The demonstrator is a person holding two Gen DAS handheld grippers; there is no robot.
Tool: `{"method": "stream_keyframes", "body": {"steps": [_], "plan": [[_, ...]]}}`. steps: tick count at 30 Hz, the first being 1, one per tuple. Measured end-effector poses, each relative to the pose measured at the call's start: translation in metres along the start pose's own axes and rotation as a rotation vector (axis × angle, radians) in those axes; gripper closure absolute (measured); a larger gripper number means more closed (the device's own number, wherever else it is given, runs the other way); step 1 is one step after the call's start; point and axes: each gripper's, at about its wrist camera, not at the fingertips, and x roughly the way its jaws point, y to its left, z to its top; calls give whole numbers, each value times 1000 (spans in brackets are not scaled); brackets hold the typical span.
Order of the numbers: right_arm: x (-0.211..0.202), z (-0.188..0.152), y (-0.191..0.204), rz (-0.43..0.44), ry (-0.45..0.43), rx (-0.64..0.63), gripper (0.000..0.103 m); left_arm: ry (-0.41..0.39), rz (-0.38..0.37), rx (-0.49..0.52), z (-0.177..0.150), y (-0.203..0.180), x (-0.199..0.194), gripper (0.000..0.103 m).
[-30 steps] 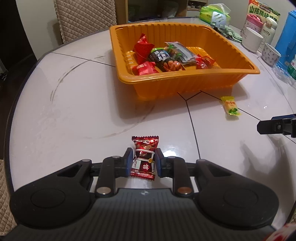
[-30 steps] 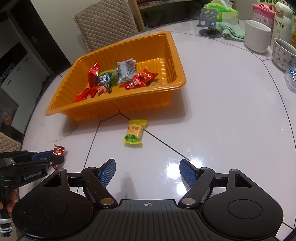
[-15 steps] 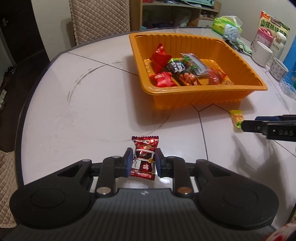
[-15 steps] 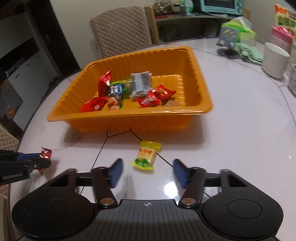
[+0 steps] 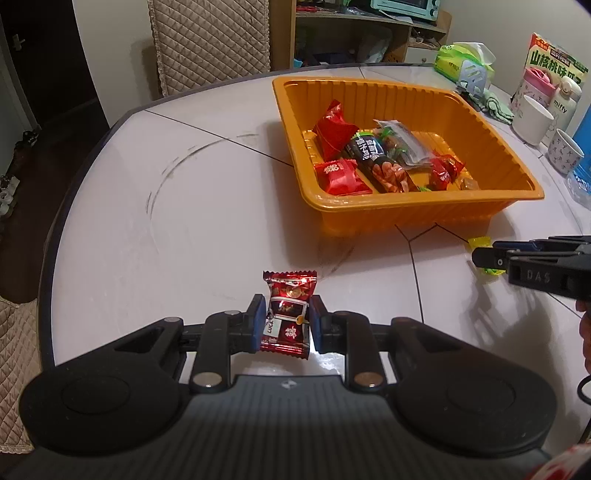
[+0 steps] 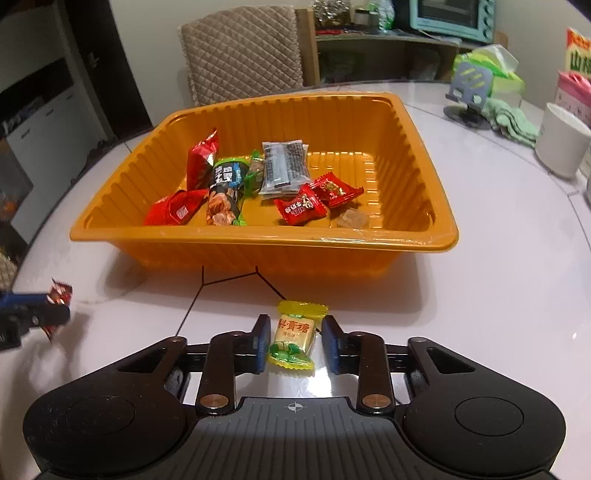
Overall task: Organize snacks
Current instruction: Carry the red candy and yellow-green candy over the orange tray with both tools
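Clamping a dark red candy (image 5: 287,316) between its pads, the left gripper (image 5: 286,323) hovered over the white worktop (image 5: 184,240), near-left of the orange tray (image 6: 258,240) of wrapped snacks. To the right, the right gripper (image 6: 294,345) was closing on a yellow candy (image 6: 294,338) lying on the worktop just before the tray, pads not quite touching the wrapper.

Behind the glossy white table (image 6: 498,258) we see a quilted beige chair (image 6: 242,55), wooden shelves (image 5: 354,37) holding a mint toaster oven (image 6: 452,14), and a dark doorway (image 5: 48,59).
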Motion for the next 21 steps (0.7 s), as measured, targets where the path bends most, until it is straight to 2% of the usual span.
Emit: {"method": "stream_keyframes", "body": {"steps": [2, 21], "plan": [[1, -1, 4, -15, 1, -42, 82, 1, 1, 0, 0, 0, 0, 81], [-1, -2, 3, 8, 6, -59, 82, 1, 0, 11, -1, -1, -4, 81]]}}
